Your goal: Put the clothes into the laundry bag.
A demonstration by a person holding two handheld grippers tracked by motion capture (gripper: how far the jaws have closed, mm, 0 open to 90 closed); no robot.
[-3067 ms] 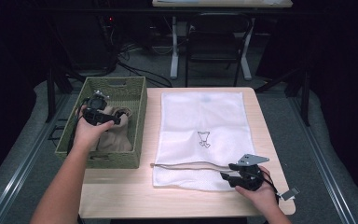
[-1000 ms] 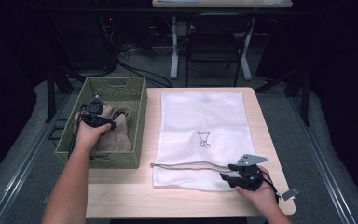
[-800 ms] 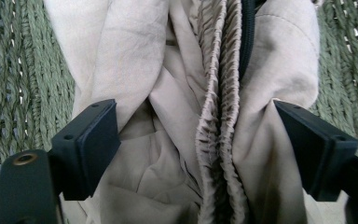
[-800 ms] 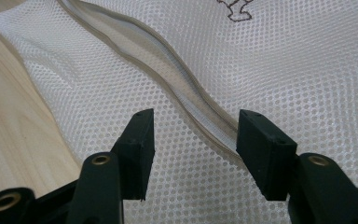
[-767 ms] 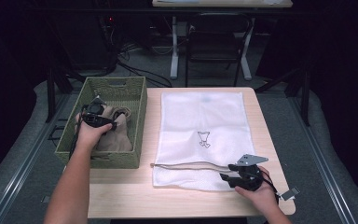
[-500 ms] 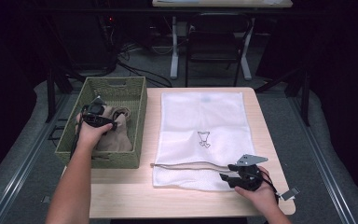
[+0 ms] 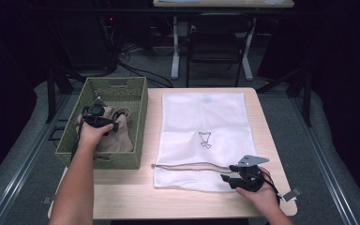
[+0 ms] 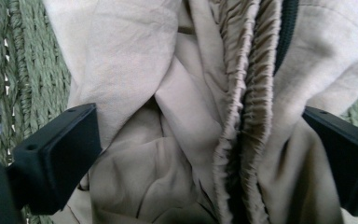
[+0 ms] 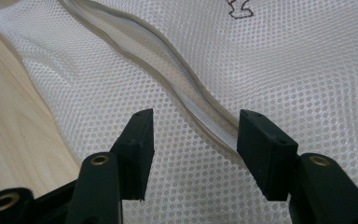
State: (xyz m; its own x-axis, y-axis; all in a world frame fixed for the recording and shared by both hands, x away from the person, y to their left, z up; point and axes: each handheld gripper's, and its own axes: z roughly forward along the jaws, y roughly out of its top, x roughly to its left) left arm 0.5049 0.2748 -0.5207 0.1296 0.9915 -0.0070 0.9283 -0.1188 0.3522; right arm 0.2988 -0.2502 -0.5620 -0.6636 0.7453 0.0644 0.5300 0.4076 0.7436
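Beige garment (image 8: 182, 140) at left frame sits between the left gripper (image 7: 104, 123)'s just-opened jaws, which might snag only one fold; right gripper (image 7: 229, 176)'s jaws open over the mesh laundry bag (image 7: 206, 136).

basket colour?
Green woven basket, seen best in the high view; it holds a beige garment.

A light wooden bench (image 7: 122, 194) stands on grey carpet (image 7: 337, 154). Behind it, a black chair (image 7: 218, 37) sits before white desk legs (image 7: 175, 51), with dark cables (image 7: 136, 61) trailing across the floor in the dim background.
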